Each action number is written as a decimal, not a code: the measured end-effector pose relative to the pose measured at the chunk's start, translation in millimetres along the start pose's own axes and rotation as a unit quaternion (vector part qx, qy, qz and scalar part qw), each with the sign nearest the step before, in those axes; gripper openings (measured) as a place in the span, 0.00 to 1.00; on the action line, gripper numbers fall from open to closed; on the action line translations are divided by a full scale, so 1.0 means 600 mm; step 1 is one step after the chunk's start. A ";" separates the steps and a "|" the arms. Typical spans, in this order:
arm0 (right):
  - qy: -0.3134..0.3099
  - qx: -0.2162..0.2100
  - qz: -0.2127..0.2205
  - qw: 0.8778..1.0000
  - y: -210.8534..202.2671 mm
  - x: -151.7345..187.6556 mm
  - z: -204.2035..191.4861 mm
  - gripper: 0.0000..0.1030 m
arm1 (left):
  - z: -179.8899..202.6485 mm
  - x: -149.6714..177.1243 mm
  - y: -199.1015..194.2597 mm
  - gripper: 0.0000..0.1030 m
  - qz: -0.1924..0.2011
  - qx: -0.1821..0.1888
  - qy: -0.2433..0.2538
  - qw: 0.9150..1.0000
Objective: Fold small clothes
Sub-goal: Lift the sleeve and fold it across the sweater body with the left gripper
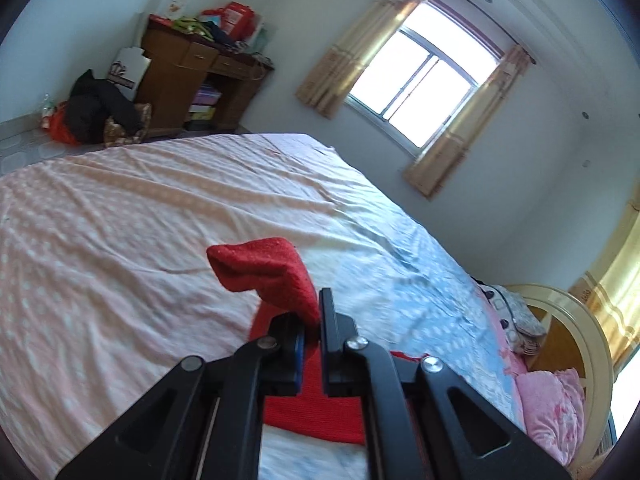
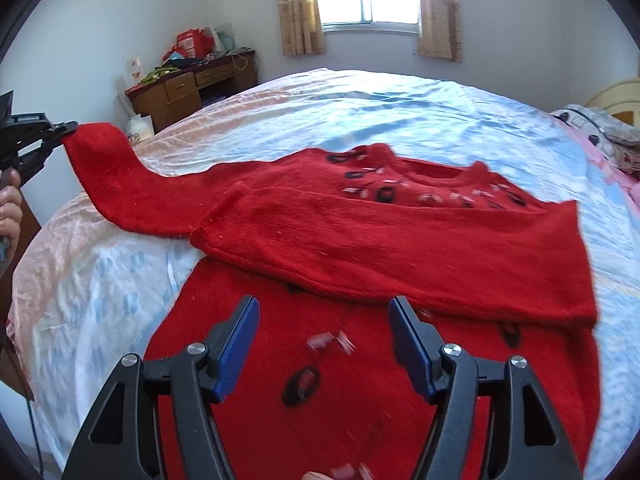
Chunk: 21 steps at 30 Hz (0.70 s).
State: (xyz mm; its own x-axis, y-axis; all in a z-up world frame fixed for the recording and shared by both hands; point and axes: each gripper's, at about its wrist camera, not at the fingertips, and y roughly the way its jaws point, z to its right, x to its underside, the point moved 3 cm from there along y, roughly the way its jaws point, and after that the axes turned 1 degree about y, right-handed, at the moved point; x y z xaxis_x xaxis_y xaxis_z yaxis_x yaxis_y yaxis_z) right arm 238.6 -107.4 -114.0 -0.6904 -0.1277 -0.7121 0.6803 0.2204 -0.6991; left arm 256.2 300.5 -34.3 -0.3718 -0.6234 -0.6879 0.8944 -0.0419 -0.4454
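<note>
**Sleeve lifted, second fold pending**

The red sweater [image 2: 380, 248] lies mid-bed on the bedsheet [image 2: 360, 104], one sleeve already folded across. The left gripper [image 1: 314, 320], at nine o'clock, is clamped on the sleeve cuff [image 1: 264, 268]; the right gripper [image 2: 324, 344] hovers with fingers apart. A thin pinch may slip, and tugging could drag the folded sleeve askew.

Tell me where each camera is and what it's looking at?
Left wrist: sits on the left gripper, looking along its fingers, shut on the sweater's sleeve, across the bed toward the window.
Right wrist: sits on the right gripper, fingers open, low over the sweater; the left gripper and a hand show at the left edge.
Shared: sweater, bed, window, desk.
</note>
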 end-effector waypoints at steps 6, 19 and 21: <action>0.009 -0.010 -0.017 1.000 -0.052 0.040 0.033 0.68 | 0.078 0.012 0.015 0.05 -0.015 0.032 0.014 0.999; 0.032 -0.008 0.003 0.999 -0.164 0.108 0.121 0.68 | 0.247 0.047 0.039 0.05 -0.026 0.093 0.036 0.995; 0.039 -0.010 0.004 0.999 -0.171 0.117 0.130 0.68 | 0.271 0.058 0.047 0.05 -0.031 0.103 0.035 0.994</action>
State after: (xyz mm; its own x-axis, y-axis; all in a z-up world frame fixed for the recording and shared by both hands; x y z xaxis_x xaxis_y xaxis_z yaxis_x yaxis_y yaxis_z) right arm 139.6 -214.4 -97.3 -0.7028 -0.0495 -0.7097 0.6812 0.2405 -0.6914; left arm 308.7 150.8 22.5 -0.4369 -0.5599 -0.7040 0.8988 -0.2414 -0.3658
